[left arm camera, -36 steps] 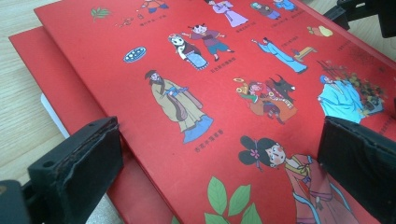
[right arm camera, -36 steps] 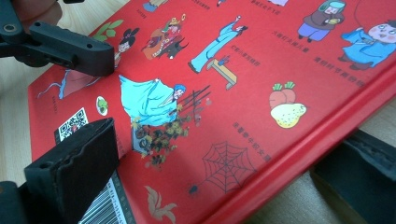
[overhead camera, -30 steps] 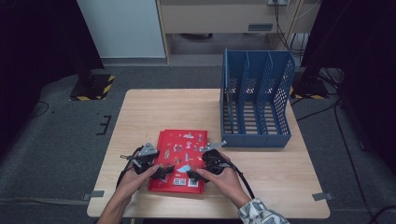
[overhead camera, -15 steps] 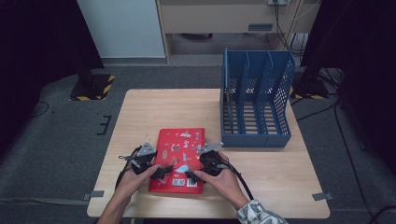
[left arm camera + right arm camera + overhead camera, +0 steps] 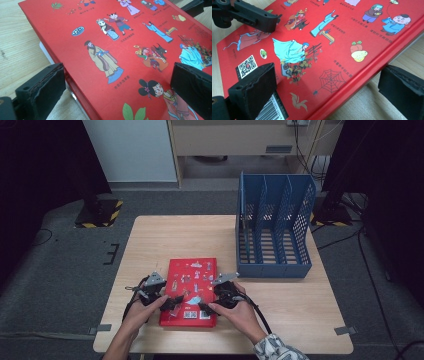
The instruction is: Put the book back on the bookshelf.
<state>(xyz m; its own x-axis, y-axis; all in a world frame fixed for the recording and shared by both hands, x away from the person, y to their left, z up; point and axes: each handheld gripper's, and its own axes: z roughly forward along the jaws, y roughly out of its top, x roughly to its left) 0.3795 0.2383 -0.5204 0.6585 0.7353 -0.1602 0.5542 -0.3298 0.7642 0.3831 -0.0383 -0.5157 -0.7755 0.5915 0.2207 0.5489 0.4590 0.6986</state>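
- The red book (image 5: 190, 290) lies flat on the desk (image 5: 165, 235), close to the near edge and a little left of the middle, back cover up with its barcode and QR code toward the person.
- The left gripper (image 5: 172, 302) is at the book's left side near the near-left corner, jaws spread wide; in the left gripper view one jaw sits off the book's edge over bare wood and the other hangs over the red cover (image 5: 125, 50). Released, nothing clamped.
- The right gripper (image 5: 204, 307) mirrors it on the book's right edge (image 5: 372, 67): jaws parted, one above the cover by the QR code, the other down past the edge over the desk. Also released.
- Both straddle the edges, so a squeeze from the two sides looks like the plan, though that is my reading.
- Risk one: the lower jaws look level with the desk rather than under the book. Closing like that would pinch only the cover, and it could flap open.
- Risk two: uneven closing. If one side bites first, the book pivots and skids toward the near edge.
- Risk three: the glossy cover may slip through the pads once lifted, being heavy and gripped at one end.
- The blue file rack (image 5: 274, 227) stands at the far right, well apart, slots facing up; a tilted book would catch on its dividers.
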